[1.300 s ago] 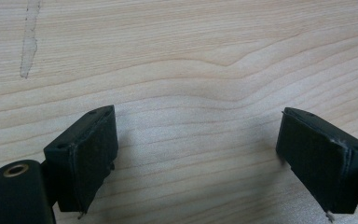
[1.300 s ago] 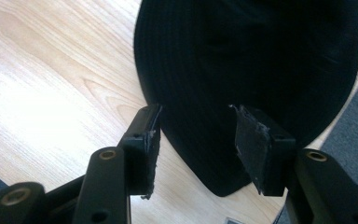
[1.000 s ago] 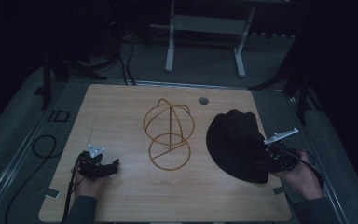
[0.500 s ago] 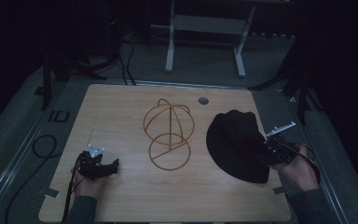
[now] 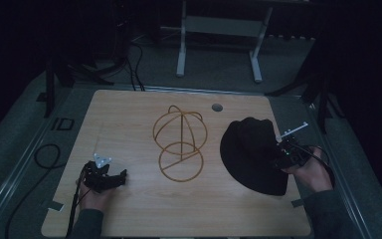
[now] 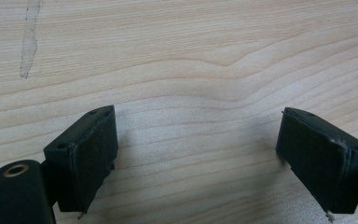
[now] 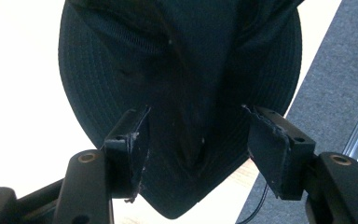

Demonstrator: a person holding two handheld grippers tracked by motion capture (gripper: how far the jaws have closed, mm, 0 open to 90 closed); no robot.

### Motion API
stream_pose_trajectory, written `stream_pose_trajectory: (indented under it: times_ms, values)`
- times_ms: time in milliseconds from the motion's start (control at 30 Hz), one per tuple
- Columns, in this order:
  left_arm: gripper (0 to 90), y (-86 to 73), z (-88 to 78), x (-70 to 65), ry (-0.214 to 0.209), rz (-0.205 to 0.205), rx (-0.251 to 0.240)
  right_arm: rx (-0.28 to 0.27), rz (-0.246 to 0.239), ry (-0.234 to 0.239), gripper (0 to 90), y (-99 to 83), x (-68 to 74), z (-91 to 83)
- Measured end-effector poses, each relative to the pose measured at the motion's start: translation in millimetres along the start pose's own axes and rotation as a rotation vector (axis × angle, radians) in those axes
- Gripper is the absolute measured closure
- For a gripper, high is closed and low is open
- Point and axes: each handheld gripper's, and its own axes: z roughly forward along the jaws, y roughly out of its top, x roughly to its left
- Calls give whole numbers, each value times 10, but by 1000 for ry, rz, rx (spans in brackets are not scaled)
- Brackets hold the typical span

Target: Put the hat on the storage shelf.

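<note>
Right claw [image 5: 281, 155] shifted since earlier frame, slightly toward my side along black fabric hat [image 5: 251, 153]. Its jaws have just been opening; now spread, hat crown between pads but I see no pressing. Hat lies flat on light wooden table [image 5: 129, 119], brim under and ahead of this claw. Left claw [image 5: 120, 177] kept place, jaws spread wide over bare wood. Gold wire hat stand [image 5: 180, 143] sits between both claws.
</note>
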Motion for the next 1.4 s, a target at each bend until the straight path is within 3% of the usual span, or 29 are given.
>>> stream_pose_trajectory:
  times_ms: [533,633,867,1067,1400]
  values:
    - [130,-1,0,0,0,0,-1,102,27,19,347,305,-16,277]
    - [130,-1,0,0,0,1,-1,132,27,26,388,370,-27,325]
    - [130,0,1,0,0,0,-1,186,34,89,527,439,-63,377]
    - [130,1,0,1,-1,1,1,212,34,106,584,477,-78,420]
    - [130,2,0,1,-1,1,2,204,20,84,842,531,-65,443]
